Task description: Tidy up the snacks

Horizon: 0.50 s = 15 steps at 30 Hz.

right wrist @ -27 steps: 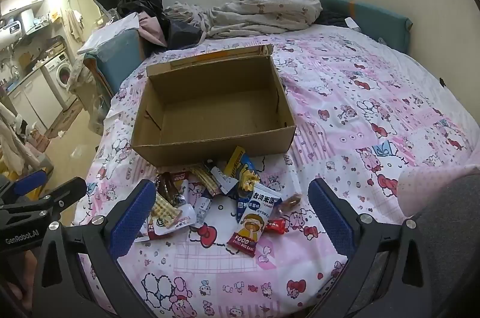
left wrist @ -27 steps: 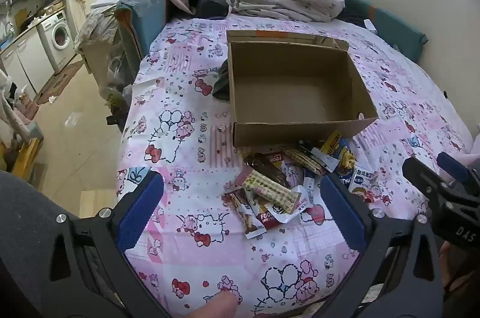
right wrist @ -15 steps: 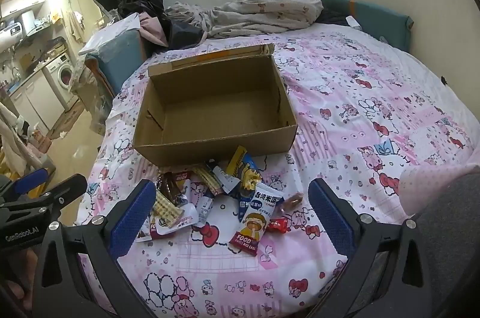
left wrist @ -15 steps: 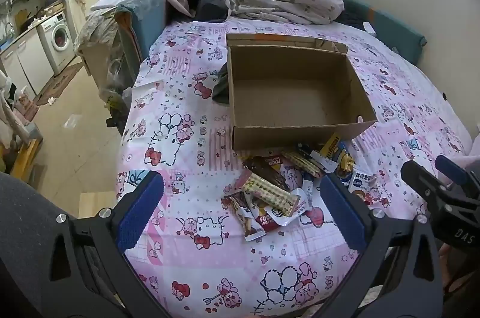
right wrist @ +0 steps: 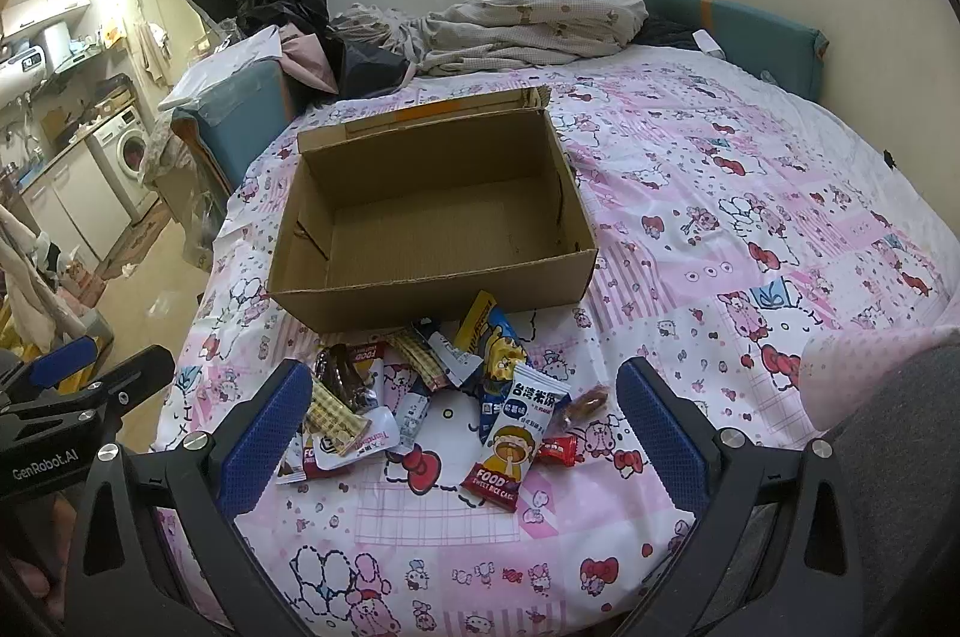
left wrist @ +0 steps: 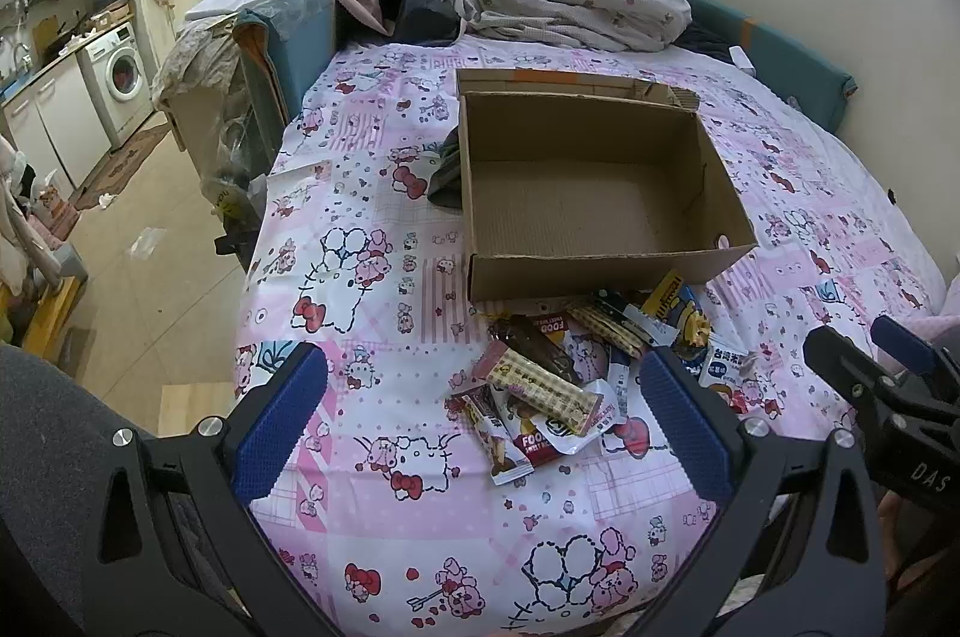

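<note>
Bedspread [left wrist: 372,241] unchanged, snacks [right wrist: 432,397] unmoved, both grippers still wide.

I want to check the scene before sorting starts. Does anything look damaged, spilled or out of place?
The snacks lie in a loose, overlapping heap on the bedsheet, none inside the empty cardboard box. The box's near rim looks roughly torn, and a dark cloth is wedged against its side. Nothing seems spilled.

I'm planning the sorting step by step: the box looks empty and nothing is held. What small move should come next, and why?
Probably lower the right hand-held gripper onto the rice cake packet, which lies flat at the near edge of the snack pile. Both it and the left hand-held gripper stand open with nothing between the jaws, and the box just behind the pile holds nothing.
</note>
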Tool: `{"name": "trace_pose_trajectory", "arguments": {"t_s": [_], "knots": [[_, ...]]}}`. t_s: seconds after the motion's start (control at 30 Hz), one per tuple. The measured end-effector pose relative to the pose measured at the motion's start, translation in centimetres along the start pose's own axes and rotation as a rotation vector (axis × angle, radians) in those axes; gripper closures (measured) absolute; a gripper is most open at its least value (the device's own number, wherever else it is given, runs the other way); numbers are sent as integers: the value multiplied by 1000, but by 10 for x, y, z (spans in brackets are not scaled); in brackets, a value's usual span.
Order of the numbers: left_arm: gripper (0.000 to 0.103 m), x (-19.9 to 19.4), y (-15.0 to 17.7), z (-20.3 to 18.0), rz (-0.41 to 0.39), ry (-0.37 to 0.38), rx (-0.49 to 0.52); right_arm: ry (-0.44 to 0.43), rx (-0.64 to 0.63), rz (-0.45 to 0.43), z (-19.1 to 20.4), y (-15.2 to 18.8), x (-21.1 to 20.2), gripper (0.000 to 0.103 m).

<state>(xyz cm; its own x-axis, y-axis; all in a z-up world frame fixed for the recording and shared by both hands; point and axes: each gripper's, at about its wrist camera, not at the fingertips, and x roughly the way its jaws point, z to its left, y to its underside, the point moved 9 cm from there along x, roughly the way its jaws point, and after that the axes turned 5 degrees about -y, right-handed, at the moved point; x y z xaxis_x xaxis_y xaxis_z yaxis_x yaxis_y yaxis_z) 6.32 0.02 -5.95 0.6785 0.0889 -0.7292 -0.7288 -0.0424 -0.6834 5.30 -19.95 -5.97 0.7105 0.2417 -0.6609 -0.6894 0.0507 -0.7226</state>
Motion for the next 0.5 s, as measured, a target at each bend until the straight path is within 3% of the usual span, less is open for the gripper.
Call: {"name": "trace_pose_trajectory", "arguments": {"t_s": [0.5], "knots": [[0, 0, 2, -1, -8, 6, 1, 2, 1, -1, -3, 0, 1, 0]]}}
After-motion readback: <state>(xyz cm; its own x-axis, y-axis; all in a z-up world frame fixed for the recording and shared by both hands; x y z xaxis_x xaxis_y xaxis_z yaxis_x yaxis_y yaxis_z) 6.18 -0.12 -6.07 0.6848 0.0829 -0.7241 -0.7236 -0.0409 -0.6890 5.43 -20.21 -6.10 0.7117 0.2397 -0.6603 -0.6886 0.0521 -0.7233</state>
